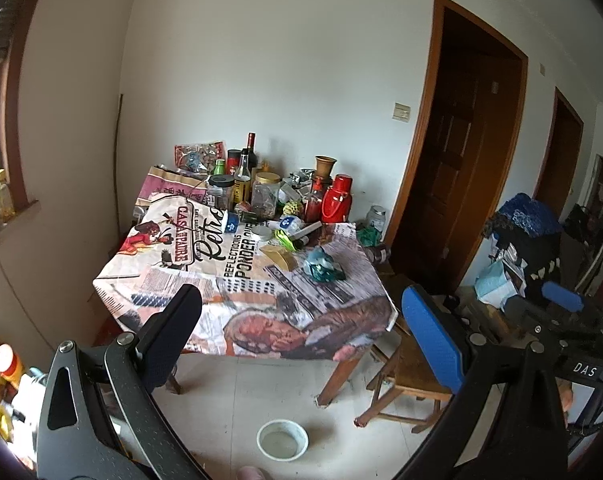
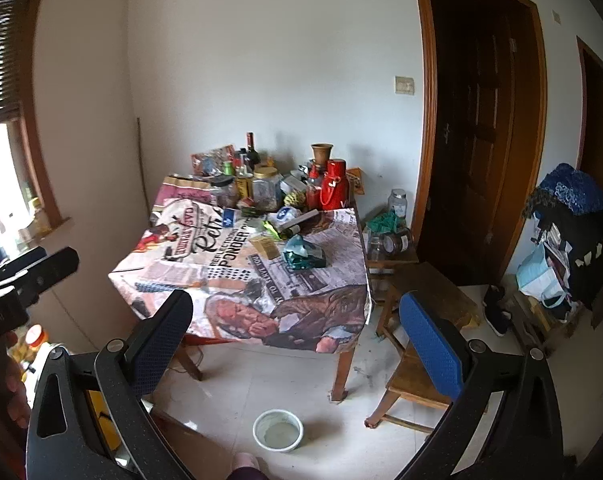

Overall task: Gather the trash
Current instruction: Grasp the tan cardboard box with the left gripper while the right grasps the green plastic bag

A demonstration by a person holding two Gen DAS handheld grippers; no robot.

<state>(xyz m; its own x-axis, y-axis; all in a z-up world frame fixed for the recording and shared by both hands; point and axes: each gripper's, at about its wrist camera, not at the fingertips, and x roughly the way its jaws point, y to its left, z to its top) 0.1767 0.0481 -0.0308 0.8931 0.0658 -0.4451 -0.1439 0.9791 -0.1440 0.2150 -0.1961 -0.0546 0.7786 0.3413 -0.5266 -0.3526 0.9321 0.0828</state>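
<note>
Barely begun, by the look of it. Left gripper (image 1: pixel 301 328) held well back from the table (image 1: pixel 237 280), jaws spread wide and gripping nothing; right gripper (image 2: pixel 297 328) likewise released and empty, hanging in the air short of the near table edge. No bag or bin for the trash to be seen in either view, so nothing visibly collected yet. Likeliest trash lying loose on the printed cloth: a crumpled teal wrapper (image 1: pixel 323 266) toward 3 o'clock on the tabletop, a small tan carton (image 1: pixel 281 258) just beside it at its 9 o'clock, a bright green scrap (image 1: pixel 284 238) a little beyond at 12 o'clock, and a white-and-blue crumpled pack (image 1: pixel 291 223) nearer the clutter. Farther back, at 12 o'clock on the table, a crowd of jars, bottles and a red flask (image 1: pixel 339 198), probably keepers rather than rubbish, though hard to judge from here. Down on the floor tiles at 6 o'clock, a white bowl (image 1: pixel 282 440), apart from everything, with a wooden stool (image 1: pixel 417 384) at its 3 o'clock. Remaining, as judged: closing in, picking up each loose scrap in turn, and finding somewhere to drop them — practically the whole job.
</note>
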